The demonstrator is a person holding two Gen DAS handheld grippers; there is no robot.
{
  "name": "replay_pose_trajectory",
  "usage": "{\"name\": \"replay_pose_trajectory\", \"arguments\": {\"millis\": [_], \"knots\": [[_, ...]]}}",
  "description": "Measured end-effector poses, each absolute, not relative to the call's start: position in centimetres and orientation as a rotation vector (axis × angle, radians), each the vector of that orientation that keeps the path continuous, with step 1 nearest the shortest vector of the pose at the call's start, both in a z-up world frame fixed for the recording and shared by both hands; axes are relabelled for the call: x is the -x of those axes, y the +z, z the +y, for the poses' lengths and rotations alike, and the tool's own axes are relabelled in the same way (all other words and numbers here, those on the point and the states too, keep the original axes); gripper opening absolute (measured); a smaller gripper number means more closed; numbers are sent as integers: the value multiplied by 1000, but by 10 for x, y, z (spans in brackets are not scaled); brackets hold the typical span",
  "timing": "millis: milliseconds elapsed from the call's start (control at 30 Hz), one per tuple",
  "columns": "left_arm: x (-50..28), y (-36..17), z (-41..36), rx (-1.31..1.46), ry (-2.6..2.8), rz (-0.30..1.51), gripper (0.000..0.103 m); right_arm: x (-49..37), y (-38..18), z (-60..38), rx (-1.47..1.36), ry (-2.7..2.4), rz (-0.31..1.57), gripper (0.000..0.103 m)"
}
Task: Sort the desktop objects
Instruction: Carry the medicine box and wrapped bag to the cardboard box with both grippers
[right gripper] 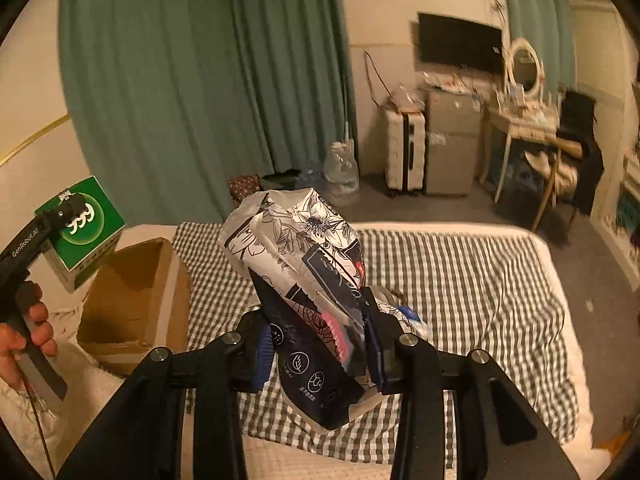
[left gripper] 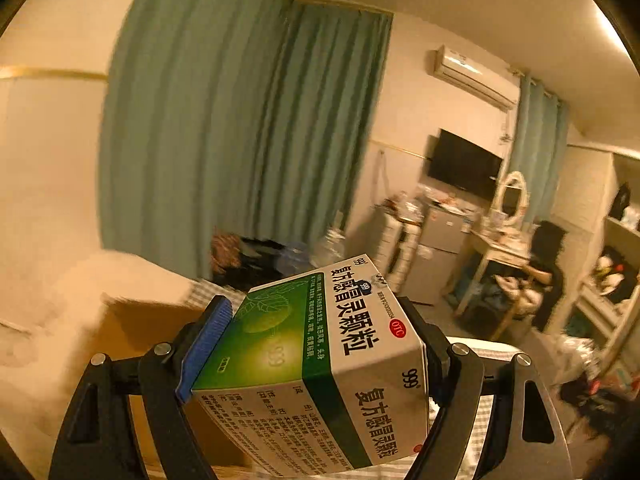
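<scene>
**Cardboard box lay to the left, nearer the left claw**

Position of the open brown cardboard box (right gripper: pixel 136 296) decided the next move. In the right wrist view it stood on the bed at the left edge of the grey-and-white checked sheet (right gripper: pixel 460 280), with its opening turned up and toward the camera.

The left claw (left gripper: pixel 316 356) was closed on a green-and-white cardboard medicine box (left gripper: pixel 320 364). The blue pad (left gripper: pixel 206 344) on one finger pressed the green face, and the other finger pressed the opposite white side. The box was tilted, with its long axis pointing away from the claw and a little upward. In the right wrist view this same claw (right gripper: pixel 70 216) hung with its medicine box (right gripper: pixel 82 226) in the air, just above and behind the far left corner of the cardboard box. The person's left hand (right gripper: pixel 24 332) gripped the handle.

The right claw (right gripper: pixel 316 344) was closed on a crumpled black-and-white flower-printed plastic package (right gripper: pixel 304 280). The package stood almost upright between the fingers, with its long axis going up and away from the claw, above the checked sheet. The cardboard box lay to the left of and below this package, clearly apart from it.

My judgement is that the left claw was much nearer to the opening. It needed only a short way down, while the right one needed to cross leftward over the sheet.
</scene>
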State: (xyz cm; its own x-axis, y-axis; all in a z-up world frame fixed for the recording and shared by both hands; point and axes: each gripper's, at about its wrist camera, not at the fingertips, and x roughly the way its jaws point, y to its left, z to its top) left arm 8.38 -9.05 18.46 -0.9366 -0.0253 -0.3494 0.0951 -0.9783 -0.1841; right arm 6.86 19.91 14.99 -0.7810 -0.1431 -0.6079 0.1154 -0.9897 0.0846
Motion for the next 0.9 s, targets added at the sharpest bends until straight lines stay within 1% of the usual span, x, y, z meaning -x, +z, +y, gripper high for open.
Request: {"name": "replay_pose_trajectory", "arguments": {"millis": [267, 400, 500, 733, 800, 900], "knots": [[-100, 170, -138, -613, -2916, 222, 84, -70, 148, 140, -974, -2748, 27, 37], [-112, 159, -156, -642, -2904, 260, 84, -64, 144, 108, -966, -2687, 77, 37], [-112, 151, -164, -656, -2903, 252, 84, -56, 136, 84, -980, -2625, 110, 37], [-92, 127, -193, -745, -2862, 238, 84, -22, 117, 24, -994, -2477, 190, 37], [-81, 116, -199, -789, -2834, 213, 84, -10, 109, 6, -1006, -2433, 202, 37], [-66, 93, -208, -854, -2795, 225, 84, 3, 95, -16, -1025, -2374, 213, 37]]}}
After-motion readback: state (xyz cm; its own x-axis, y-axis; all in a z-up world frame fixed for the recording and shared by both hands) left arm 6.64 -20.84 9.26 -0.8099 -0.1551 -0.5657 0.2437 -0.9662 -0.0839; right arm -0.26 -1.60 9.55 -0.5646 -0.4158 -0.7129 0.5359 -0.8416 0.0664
